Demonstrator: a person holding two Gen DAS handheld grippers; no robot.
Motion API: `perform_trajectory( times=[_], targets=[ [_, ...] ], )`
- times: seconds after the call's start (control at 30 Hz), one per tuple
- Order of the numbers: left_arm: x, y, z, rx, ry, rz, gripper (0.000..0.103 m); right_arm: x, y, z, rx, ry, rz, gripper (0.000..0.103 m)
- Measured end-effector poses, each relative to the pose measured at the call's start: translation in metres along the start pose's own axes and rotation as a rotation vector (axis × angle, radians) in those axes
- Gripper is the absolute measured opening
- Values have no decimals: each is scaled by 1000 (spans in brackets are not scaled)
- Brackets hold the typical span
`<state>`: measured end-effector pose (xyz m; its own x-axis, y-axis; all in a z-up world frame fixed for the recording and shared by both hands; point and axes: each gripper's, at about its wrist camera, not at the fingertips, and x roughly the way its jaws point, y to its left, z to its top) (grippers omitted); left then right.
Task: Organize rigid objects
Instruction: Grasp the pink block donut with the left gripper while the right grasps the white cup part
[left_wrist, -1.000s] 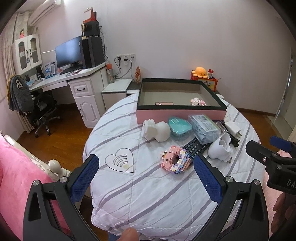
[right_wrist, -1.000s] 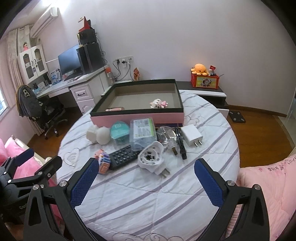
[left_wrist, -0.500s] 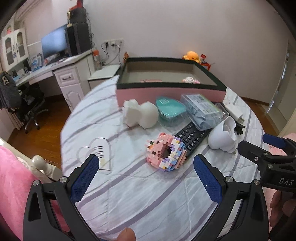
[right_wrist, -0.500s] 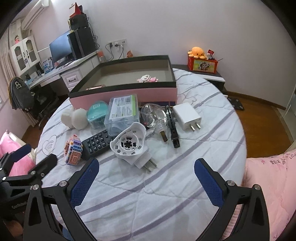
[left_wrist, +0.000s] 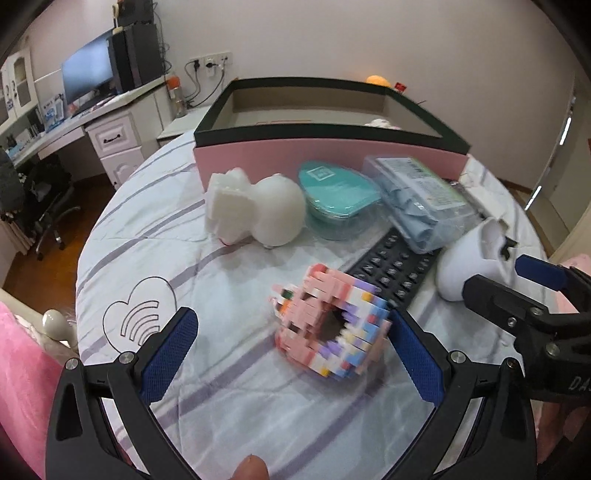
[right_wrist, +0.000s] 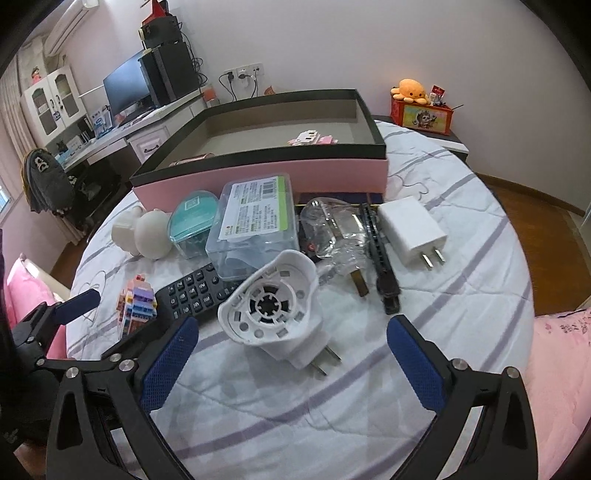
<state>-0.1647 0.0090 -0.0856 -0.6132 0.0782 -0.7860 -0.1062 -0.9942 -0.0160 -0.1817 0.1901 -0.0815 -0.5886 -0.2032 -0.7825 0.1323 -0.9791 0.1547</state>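
Left tongs (left_wrist: 291, 350) low over the round tabletop (left_wrist: 155, 229), angled down and forward, wide apart, holding nothing. Brick donut (left_wrist: 330, 328) sits between the two blue pads (left_wrist: 168, 354), nearer the right pad, looks close to touching it but cannot tell. A fingertip (left_wrist: 251, 468) pokes in at bottom edge, rest of the hand cut off.

Right tongs (right_wrist: 291, 362) also low over the tabletop, spread wide, empty. White plug-in unit (right_wrist: 275, 306) lies between the pads, prongs toward the camera, not touched. In the left view the right tongs (left_wrist: 517, 291) show from the side, just beside that white unit.

Row in front of the pink box (right_wrist: 266, 177): white figure (right_wrist: 144, 232), teal case (right_wrist: 194, 221), clear container (right_wrist: 255, 229), black remote (right_wrist: 195, 293) partly under the container, clear bag (right_wrist: 332, 229), black cable (right_wrist: 378, 251), white charger (right_wrist: 412, 229). Box is open; inside, a small pink-white brick toy (right_wrist: 312, 138) and a rose-gold item (right_wrist: 190, 159) mostly hidden by the box wall.

Donut blurred in left view, seen edge-on in right view. Bag contents hard to make out. Container label unreadable.
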Motion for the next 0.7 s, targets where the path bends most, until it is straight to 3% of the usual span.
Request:
perform_trajectory(
  times=[0.17,0.23,0.33,0.4,0.53,0.7],
  targets=[
    [5,5,-4,-9,2,-50,102,9,3,0,5,22,20,84],
    [7,8,-5,-12,3,-72,102,13,2,0,17,31,47,84],
    [7,7,-6,2,-5,-106,95,17,5,-1,32,40,85,77],
    [5,4,-7,17,-15,-127,89,17,7,-1,29,38,90,64],
    [2,5,-6,15,-19,-195,69,16,3,-2,47,39,87,63],
    [5,15,-1,-23,-9,-247,68,13,3,-4,44,37,78,63]
  ],
)
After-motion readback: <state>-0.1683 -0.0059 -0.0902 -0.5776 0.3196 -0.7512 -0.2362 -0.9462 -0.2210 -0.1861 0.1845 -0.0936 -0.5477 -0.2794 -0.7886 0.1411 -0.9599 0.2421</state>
